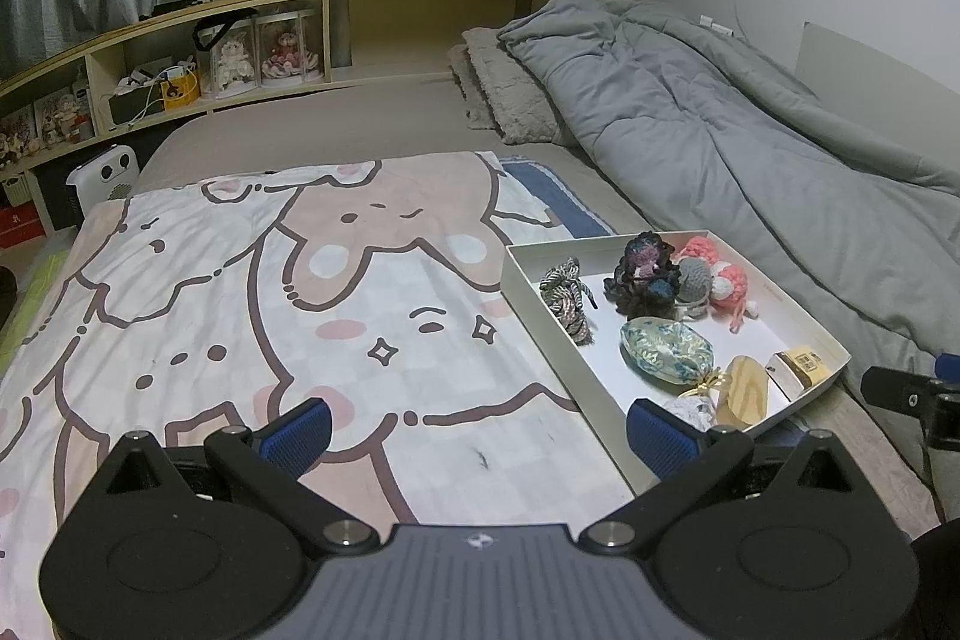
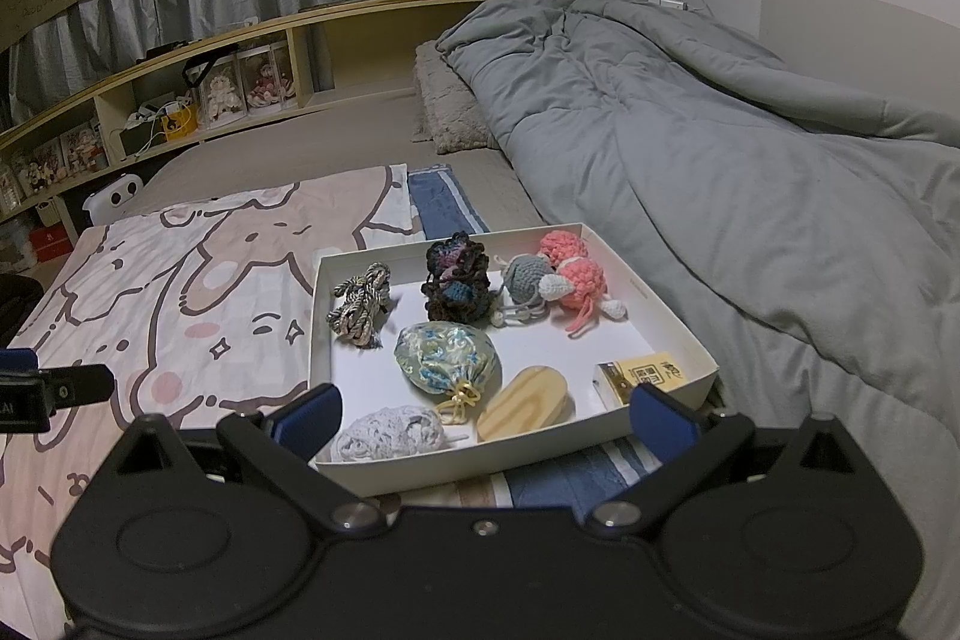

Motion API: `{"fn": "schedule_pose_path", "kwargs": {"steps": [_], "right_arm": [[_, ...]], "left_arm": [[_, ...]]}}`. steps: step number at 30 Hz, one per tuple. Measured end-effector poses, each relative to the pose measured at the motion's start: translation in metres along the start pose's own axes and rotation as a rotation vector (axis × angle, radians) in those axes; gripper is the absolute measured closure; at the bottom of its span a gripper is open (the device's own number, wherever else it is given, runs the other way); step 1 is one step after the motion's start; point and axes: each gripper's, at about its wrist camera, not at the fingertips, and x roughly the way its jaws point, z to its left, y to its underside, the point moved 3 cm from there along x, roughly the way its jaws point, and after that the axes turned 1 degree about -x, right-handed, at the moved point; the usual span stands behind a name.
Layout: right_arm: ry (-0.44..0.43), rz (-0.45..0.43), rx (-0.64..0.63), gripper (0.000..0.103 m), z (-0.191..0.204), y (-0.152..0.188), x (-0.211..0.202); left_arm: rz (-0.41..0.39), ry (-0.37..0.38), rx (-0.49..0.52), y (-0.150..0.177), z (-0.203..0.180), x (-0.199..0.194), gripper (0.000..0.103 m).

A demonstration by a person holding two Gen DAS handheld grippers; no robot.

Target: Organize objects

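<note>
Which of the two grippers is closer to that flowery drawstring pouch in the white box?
Right. The right gripper faces the pouch just ahead; the left gripper hangs over the cartoon blanket, off to the box's side.

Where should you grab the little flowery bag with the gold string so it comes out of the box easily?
Probably by its gathered neck, just above the gold tie. The flowery pouch lies on its side in the white box, neck pointing toward the right gripper. The neck is the narrowest part, while the body is fat and rounded. Come down from above, jaws across the neck, clear of the wooden piece.
</note>
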Motion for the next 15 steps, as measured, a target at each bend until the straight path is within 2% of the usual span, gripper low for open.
{"fn": "schedule_pose_path", "kwargs": {"steps": [15], "right_arm": [[0.0,0.002,-0.003,0.0,0.0018,0.001,0.0002]], "left_arm": [[0.001,0.002,0.001,0.0002,-0.0013,-0.0001,0.0]]}}
